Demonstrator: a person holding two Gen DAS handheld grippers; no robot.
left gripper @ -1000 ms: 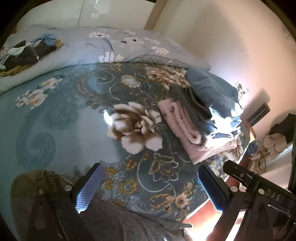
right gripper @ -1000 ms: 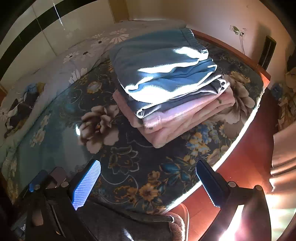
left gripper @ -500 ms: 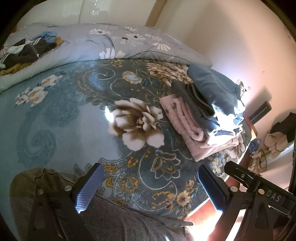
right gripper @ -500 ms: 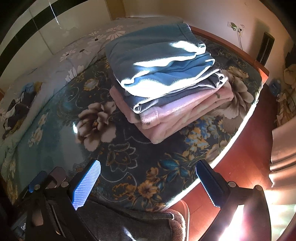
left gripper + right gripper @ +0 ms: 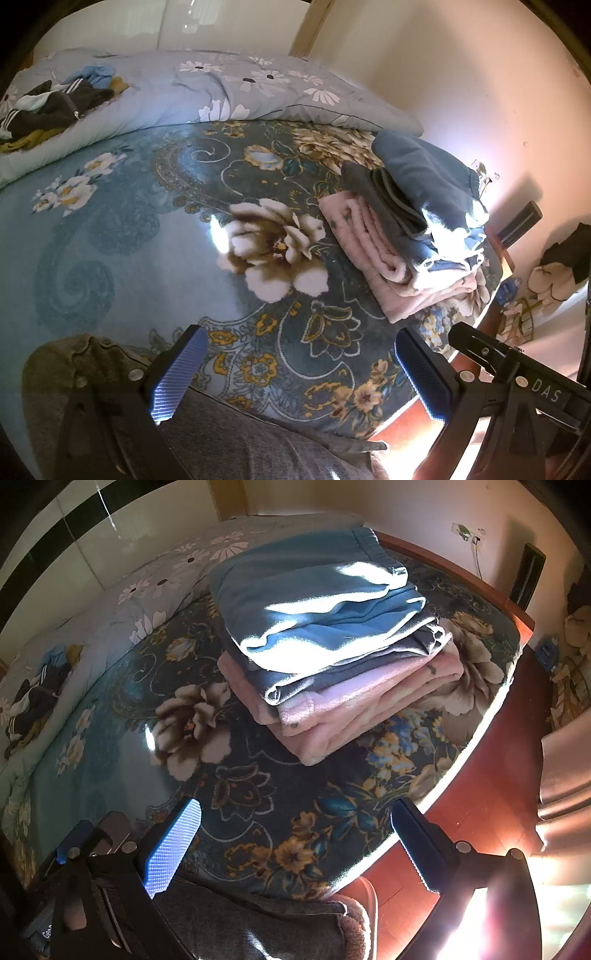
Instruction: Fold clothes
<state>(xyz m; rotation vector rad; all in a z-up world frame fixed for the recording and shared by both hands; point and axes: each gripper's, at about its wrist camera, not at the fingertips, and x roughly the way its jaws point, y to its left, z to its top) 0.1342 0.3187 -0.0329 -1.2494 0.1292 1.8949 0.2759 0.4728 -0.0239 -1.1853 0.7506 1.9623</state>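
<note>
Presently: folded stack [image 5: 332, 642], blue over grey over pink, on the floral bed [image 5: 129, 229] near its edge. Left gripper [image 5: 299, 373] and right gripper [image 5: 295, 842] both wide apart, holding nothing. "DAS" label [image 5: 546, 390] on the right gripper's body, seen in the left view.

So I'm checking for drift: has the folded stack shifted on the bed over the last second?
No. The folded stack keeps its place beside the big white flower; only the cameras moved.

Left gripper [image 5: 297, 373] with jaws spread wide and nothing between them, above a floral bedspread [image 5: 122, 236], stack of folded clothes [image 5: 402, 229] near the bed's right edge, pink under grey and blue, dark clothes heap [image 5: 51, 107] on a pale quilt [image 5: 229, 92] far left
</note>
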